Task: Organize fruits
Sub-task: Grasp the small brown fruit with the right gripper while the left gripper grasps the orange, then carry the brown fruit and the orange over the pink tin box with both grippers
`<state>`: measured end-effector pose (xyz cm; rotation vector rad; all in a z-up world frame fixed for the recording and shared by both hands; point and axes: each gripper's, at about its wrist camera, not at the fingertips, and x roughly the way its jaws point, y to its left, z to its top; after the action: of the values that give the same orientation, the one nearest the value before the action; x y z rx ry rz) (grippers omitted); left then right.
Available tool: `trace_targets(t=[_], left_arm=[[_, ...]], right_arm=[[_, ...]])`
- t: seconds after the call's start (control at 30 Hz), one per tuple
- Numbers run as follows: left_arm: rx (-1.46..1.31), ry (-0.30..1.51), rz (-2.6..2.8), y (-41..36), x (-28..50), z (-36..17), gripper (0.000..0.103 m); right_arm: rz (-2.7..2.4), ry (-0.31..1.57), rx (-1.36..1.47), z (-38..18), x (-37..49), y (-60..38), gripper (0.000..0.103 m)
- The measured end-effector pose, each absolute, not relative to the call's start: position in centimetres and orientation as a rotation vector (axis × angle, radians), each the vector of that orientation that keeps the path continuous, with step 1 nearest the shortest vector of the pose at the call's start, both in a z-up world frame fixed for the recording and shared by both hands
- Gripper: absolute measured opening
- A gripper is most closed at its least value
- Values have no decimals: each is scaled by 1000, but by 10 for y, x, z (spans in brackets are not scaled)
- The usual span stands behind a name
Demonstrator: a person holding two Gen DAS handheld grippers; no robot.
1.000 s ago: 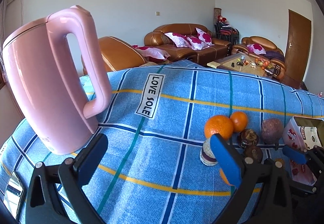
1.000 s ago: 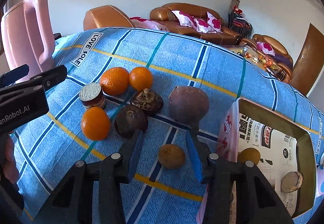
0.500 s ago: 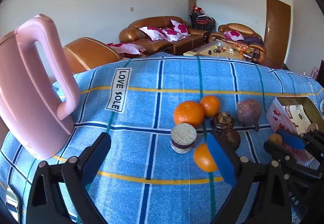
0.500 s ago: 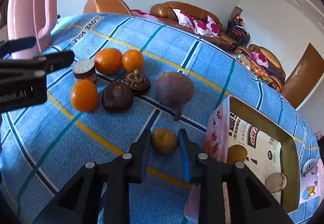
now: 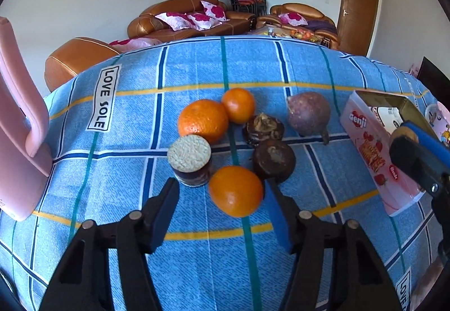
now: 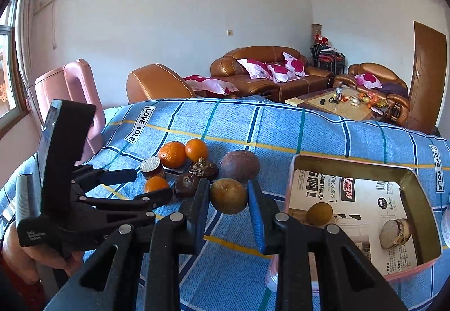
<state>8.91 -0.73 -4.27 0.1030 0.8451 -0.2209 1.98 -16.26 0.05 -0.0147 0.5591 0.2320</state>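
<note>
My right gripper (image 6: 229, 194) is shut on a small brown-green round fruit (image 6: 229, 195) and holds it above the cloth, left of the pink box (image 6: 422, 192). The box holds a similar fruit (image 6: 319, 214) and a round cake (image 6: 395, 229). My left gripper (image 5: 222, 198) is open around the nearest orange (image 5: 235, 190), its jaws on either side and apart from it. Behind lie a larger orange (image 5: 202, 120), a small orange (image 5: 238, 105), two dark brown fruits (image 5: 273, 159), a purple fruit (image 5: 308, 113) and a round cake (image 5: 189, 159).
A pink kettle (image 5: 19, 125) stands at the left on the blue checked cloth (image 5: 197, 268). The pink box (image 5: 374, 147) sits at the right of the fruit cluster. Sofas and a coffee table lie beyond the table's far edge.
My right gripper closed on the small brown-green fruit and lifted it off the cloth. My left gripper moved right and forward until its jaws flank the nearest orange.
</note>
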Motion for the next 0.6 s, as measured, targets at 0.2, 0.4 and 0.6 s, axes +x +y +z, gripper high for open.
trace_targets(t=[0.2, 0.4, 0.6], left_arm=[[74, 902, -191, -7, 103, -48, 57], [61, 885, -203, -6, 97, -42, 39], [-41, 712, -141, 18, 72, -18, 39]], right_arm=[[237, 564, -9, 0, 16, -163, 29], [227, 551, -10, -1, 15, -163, 29], [238, 495, 28, 3, 8, -169, 29]])
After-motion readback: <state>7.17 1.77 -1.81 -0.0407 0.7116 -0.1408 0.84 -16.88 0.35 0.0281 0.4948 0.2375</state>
